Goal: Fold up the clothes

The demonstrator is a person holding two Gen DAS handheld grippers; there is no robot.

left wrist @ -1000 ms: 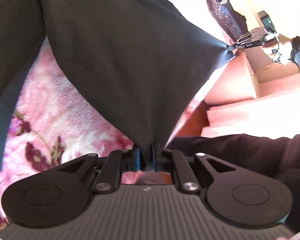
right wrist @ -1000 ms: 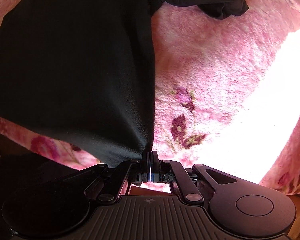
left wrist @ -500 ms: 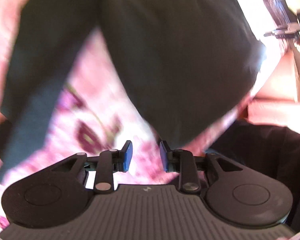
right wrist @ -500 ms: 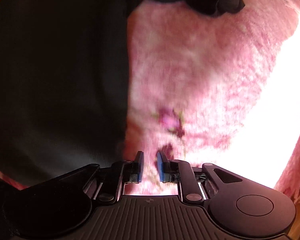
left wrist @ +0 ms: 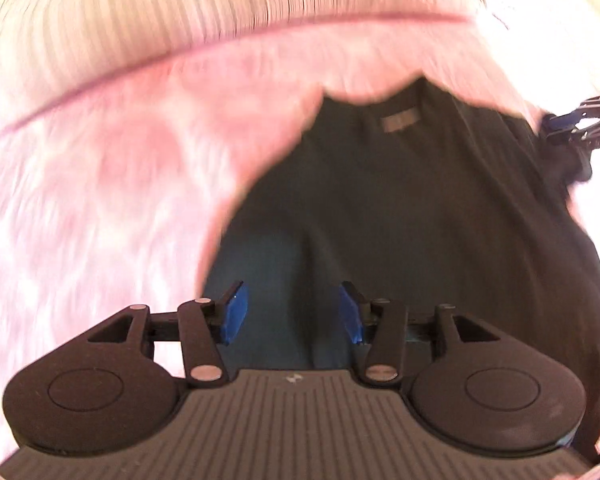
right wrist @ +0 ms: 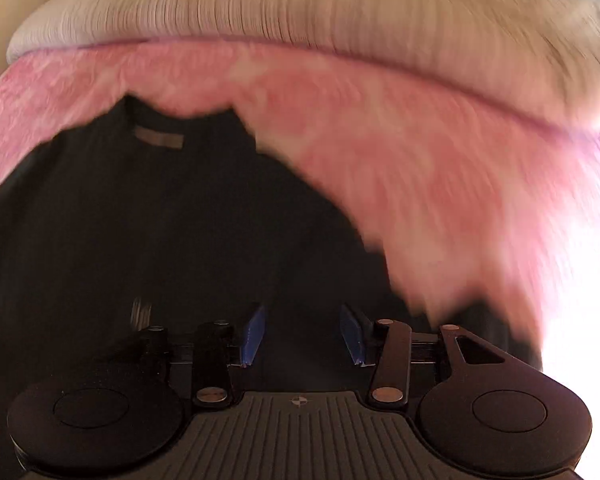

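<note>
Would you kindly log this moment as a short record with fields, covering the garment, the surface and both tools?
garment: black shirt, lying spread on the blanket, collar and label at the far end
surface: pink blanket; striped cream bedding beyond it
left tool: open, empty, over the shirt
right tool: open, empty, over the shirt
image quality: motion blur in both views

No readable text, the grey neck label (left wrist: 399,123) on the dark shirt (left wrist: 420,208) seemingly too blurred.
</note>
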